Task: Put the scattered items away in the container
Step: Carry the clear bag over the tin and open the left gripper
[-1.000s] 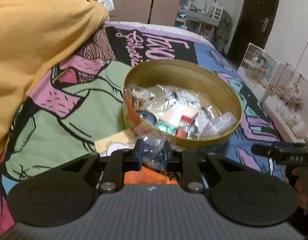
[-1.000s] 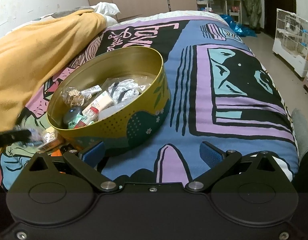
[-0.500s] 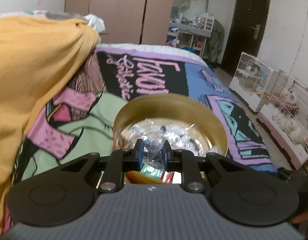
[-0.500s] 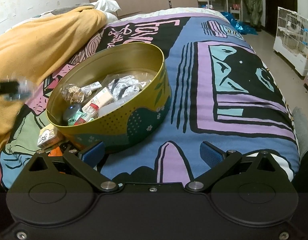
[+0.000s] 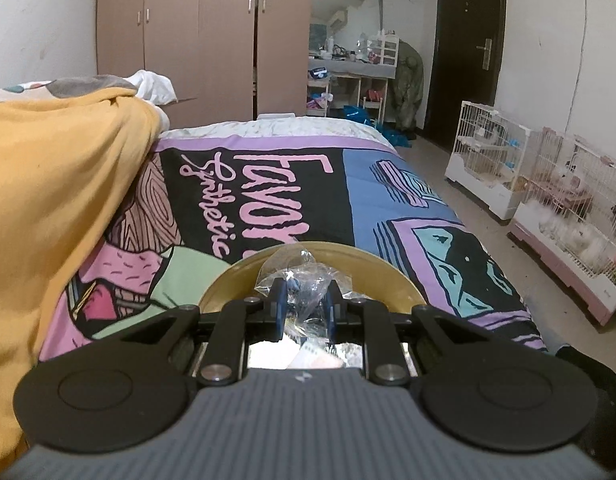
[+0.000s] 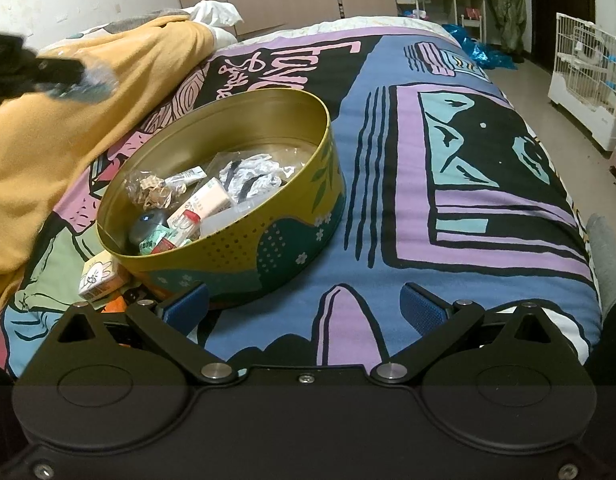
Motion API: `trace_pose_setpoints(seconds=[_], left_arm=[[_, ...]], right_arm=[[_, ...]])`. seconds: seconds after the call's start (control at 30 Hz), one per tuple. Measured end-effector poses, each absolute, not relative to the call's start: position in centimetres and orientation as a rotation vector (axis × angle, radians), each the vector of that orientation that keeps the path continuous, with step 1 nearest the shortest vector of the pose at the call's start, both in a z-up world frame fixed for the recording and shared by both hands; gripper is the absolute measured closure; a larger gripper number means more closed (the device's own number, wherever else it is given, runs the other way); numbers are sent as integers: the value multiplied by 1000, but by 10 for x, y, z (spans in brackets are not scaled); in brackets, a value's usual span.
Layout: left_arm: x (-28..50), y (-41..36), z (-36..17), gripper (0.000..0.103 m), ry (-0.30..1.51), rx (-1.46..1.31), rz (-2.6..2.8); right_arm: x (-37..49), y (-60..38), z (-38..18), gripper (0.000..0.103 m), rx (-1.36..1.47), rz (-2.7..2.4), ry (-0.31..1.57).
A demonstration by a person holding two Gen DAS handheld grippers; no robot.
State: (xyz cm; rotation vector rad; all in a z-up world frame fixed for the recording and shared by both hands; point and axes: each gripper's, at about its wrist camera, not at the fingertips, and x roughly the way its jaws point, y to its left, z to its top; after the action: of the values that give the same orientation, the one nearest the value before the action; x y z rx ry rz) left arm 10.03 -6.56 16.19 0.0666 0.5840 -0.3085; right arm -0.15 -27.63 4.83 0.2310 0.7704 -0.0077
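A: How much of the tin (image 5: 371,268) shows from the left wrist?

B: Only its far rim; the left gripper (image 5: 304,304) and the clear plastic bag (image 5: 304,276) it pinches cover everything inside.

A: What's in that bag?

B: Too crumpled and glary to tell. In the right wrist view it's a blur at the left edge, the gripper mostly cut off.

A: And by the tin?

B: A small box (image 6: 98,278), and something orange (image 6: 118,303) half hidden behind the right gripper (image 6: 304,306).
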Motion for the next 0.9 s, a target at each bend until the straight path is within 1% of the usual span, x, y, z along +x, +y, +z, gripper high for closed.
trace_pose_setpoints(seconds=[0.3, 0.33, 0.37, 0.4, 0.43, 0.5, 0.73, 0.9], left_arm=[[143, -91, 139, 80, 630, 95, -224], [145, -92, 135, 60, 630, 95, -216], [147, -92, 132, 31, 635, 91, -205], [150, -90, 129, 18, 648, 86, -180], [149, -88, 127, 0, 650, 85, -158], [141, -81, 125, 0, 610, 87, -149], [119, -41, 110, 0, 640, 18, -198], [96, -7, 88, 0, 662, -4, -182]], right_arm=[[2, -278, 47, 0, 244, -7, 787], [3, -279, 46, 0, 250, -9, 791], [4, -280, 45, 0, 256, -11, 796], [4, -282, 44, 0, 264, -11, 801], [5, -283, 43, 0, 272, -14, 806], [6, -286, 41, 0, 285, -18, 810], [9, -291, 36, 0, 320, -31, 830], [10, -291, 33, 0, 317, -44, 844]])
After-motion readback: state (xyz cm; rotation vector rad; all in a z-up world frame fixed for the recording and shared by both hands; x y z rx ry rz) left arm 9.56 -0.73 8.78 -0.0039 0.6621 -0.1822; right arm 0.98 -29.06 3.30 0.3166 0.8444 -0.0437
